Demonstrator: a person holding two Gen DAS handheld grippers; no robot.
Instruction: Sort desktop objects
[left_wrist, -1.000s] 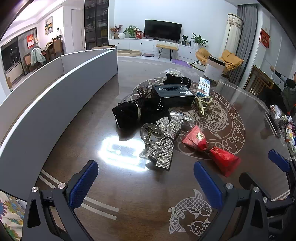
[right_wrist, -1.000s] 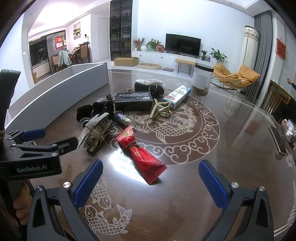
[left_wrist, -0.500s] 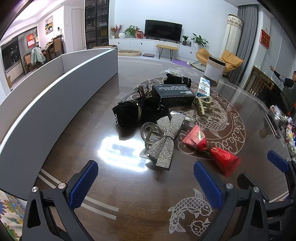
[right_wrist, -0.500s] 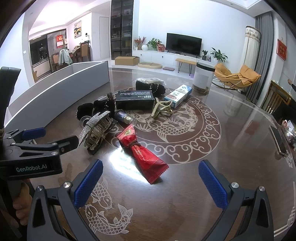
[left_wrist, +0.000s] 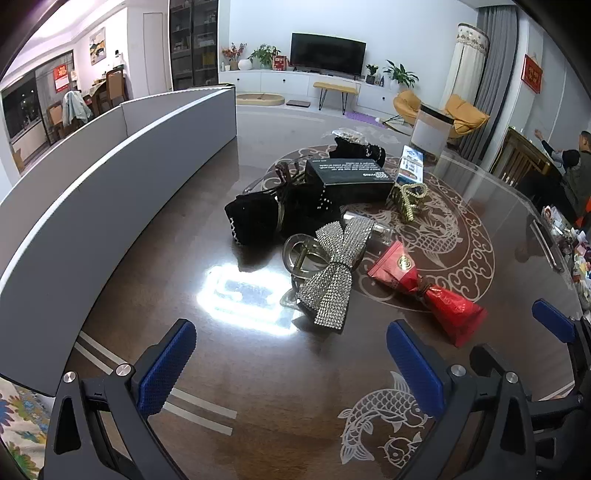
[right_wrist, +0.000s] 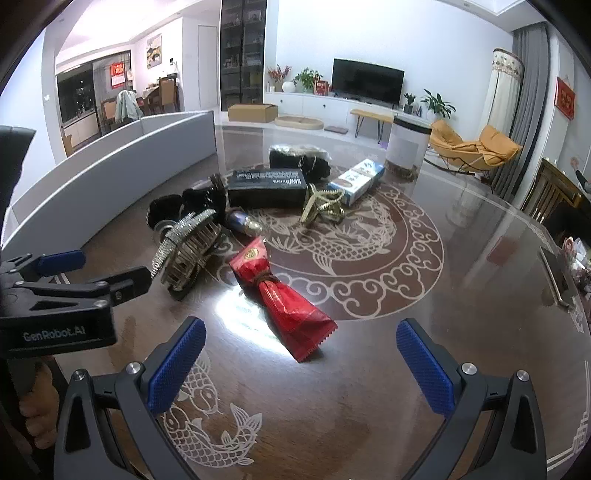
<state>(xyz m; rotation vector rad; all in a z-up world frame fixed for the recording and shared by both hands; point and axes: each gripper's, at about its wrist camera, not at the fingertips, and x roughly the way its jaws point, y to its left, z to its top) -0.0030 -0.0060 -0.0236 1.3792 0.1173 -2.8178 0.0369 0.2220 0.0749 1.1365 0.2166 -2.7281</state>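
dark polished wood fills the left wrist view, and the sorting looks barely begun: everything sits in one heap at the centre of the frame on the table (left_wrist: 155, 258). the sparkly bow (left_wrist: 334, 275) lies nearest, resting partly on a round metal buckle (left_wrist: 301, 254); a black pouch (left_wrist: 255, 221) is just left of it, a black box (left_wrist: 349, 179) behind, a gold hair clip (left_wrist: 406, 201) to the right of the box, and a red wrapped packet (left_wrist: 430, 286) at centre right. the left gripper (left_wrist: 291, 365) hangs at the bottom of the frame with its jaws wide apart and nothing between them. a grey curved panel (left_wrist: 110, 177) walls off the left side; bare wood lies between it and the heap, and at the bottom of the frame.

in the right wrist view the same heap sits upper centre, the red wrapped packet (right_wrist: 282, 295) closest, pointing toward the bottom of the frame. a blue-and-white carton (right_wrist: 356, 181) lies behind the gold hair clip (right_wrist: 321, 208). the right gripper (right_wrist: 301, 362) is likewise spread open and empty, while the left gripper (right_wrist: 110, 273) reaches in from the left edge, its tip close to the sparkly bow (right_wrist: 183, 240). i judge every item still waits to be moved. the right half of the frame is open tabletop up to the rim (right_wrist: 554, 273), giving plenty of room.
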